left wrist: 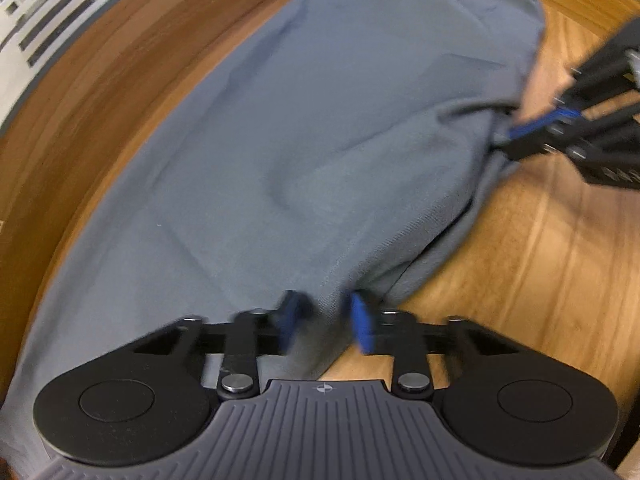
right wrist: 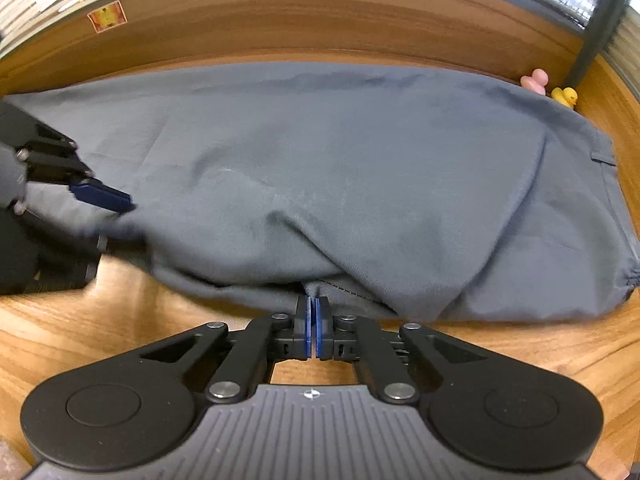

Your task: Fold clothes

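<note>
Table [right wrist: 120, 340] holds one garment [right wrist: 340, 160] (two ducks [right wrist: 535, 80] [right wrist: 565, 97] behind); right gripper [right wrist: 312, 312] jaws clamp it, left gripper [left wrist: 326, 304] unclear.

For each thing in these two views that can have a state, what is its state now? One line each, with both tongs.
Grey cotton trousers: lying flat on the wooden table, near edge rumpled.
Right tongs: shut on the trousers' near edge.
Left tongs: pads astride a fold of the trousers; the blur hides whether they press on it.
Yellow rubber duck: upright, behind the trousers.
Pink rubber duck: upright, beside the yellow one.
</note>
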Tool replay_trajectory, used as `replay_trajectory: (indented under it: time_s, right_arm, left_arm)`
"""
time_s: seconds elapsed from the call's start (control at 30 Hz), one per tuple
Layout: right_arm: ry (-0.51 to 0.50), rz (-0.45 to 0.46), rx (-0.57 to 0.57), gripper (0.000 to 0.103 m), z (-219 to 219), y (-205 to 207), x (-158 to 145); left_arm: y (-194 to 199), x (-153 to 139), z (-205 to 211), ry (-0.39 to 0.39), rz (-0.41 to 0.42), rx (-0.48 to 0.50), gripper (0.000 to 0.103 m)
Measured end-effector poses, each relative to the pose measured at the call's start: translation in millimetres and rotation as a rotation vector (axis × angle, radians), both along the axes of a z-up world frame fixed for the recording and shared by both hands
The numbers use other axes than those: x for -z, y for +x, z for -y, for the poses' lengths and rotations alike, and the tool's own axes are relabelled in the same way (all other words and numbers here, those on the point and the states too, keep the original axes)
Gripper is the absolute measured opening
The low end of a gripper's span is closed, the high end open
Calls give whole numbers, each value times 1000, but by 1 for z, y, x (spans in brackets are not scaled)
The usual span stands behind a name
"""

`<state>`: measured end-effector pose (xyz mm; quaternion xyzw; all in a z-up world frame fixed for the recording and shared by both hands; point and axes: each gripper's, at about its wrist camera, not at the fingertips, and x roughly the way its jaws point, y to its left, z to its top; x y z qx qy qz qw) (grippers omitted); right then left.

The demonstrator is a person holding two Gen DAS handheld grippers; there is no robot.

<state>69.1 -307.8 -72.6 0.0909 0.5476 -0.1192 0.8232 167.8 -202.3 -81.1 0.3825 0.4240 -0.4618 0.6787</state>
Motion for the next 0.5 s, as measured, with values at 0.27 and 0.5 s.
replay_trajectory:
  time_s: [0.27, 0.5]
  right_arm:
    - [8, -27, 0, 0, -8, -26, 9]
    - [-30, 19, -5, 18, -14, -18, 0]
  left_arm:
    - [11, -11, -3, -28, -1, -60, 13]
    - [12, -11, -4, -43, 13, -78, 13]
